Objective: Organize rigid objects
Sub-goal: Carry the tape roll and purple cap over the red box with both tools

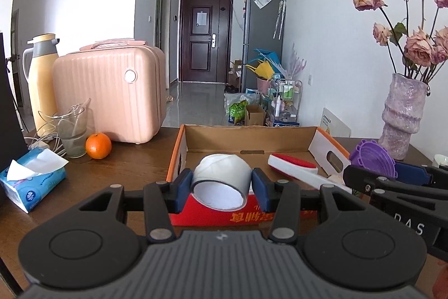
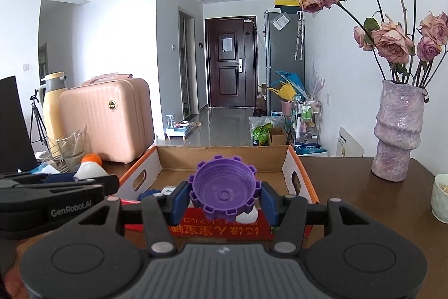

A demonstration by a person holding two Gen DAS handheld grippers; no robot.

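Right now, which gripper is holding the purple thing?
The right gripper: it grips the purple toothed lid over the cardboard box. The left gripper holds the white tape roll.

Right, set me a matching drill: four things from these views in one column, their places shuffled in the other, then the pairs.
Things:
1. roll of tape
2. purple cap
3. orange
4. red and white brush

Places:
A. on the table beside the glass cup
B. lying inside the cardboard box
C. clamped in the left tongs
D. clamped in the right tongs

Pairs: 1-C, 2-D, 3-A, 4-B
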